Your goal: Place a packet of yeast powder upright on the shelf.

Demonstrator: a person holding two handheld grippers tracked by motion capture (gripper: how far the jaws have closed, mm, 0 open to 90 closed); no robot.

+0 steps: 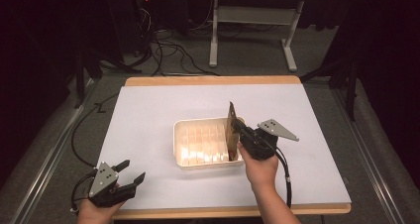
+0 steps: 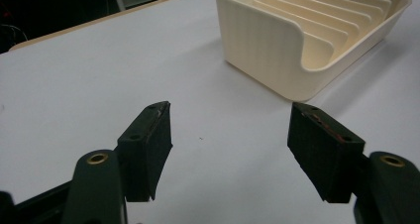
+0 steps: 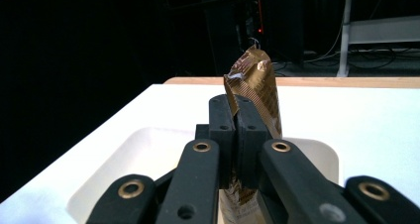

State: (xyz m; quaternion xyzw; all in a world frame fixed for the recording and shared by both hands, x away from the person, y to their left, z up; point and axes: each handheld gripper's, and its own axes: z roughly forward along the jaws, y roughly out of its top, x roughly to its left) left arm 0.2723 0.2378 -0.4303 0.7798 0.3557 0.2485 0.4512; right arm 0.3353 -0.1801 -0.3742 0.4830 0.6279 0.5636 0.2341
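A cream ribbed tray (image 1: 176, 142) (image 2: 267, 50) (image 3: 133, 154) sits in the middle of the white table. My right gripper (image 1: 238, 127) (image 3: 236, 135) is shut on a thin brown-gold packet (image 1: 230, 130) (image 3: 257, 85), which stands upright on edge over the tray's right end. The packet's top is crumpled and rises above the jaws. My left gripper (image 1: 130, 172) (image 2: 230, 149) rests near the table's front left corner, jaws wide apart with nothing between them, pointing toward the tray.
The white table top (image 1: 148, 105) has a wooden edge (image 1: 213, 80) at the back. Beyond it stand a white desk frame (image 1: 252, 21) and loose cables (image 1: 168, 50) on the floor. A black cable (image 1: 286, 174) trails from my right gripper.
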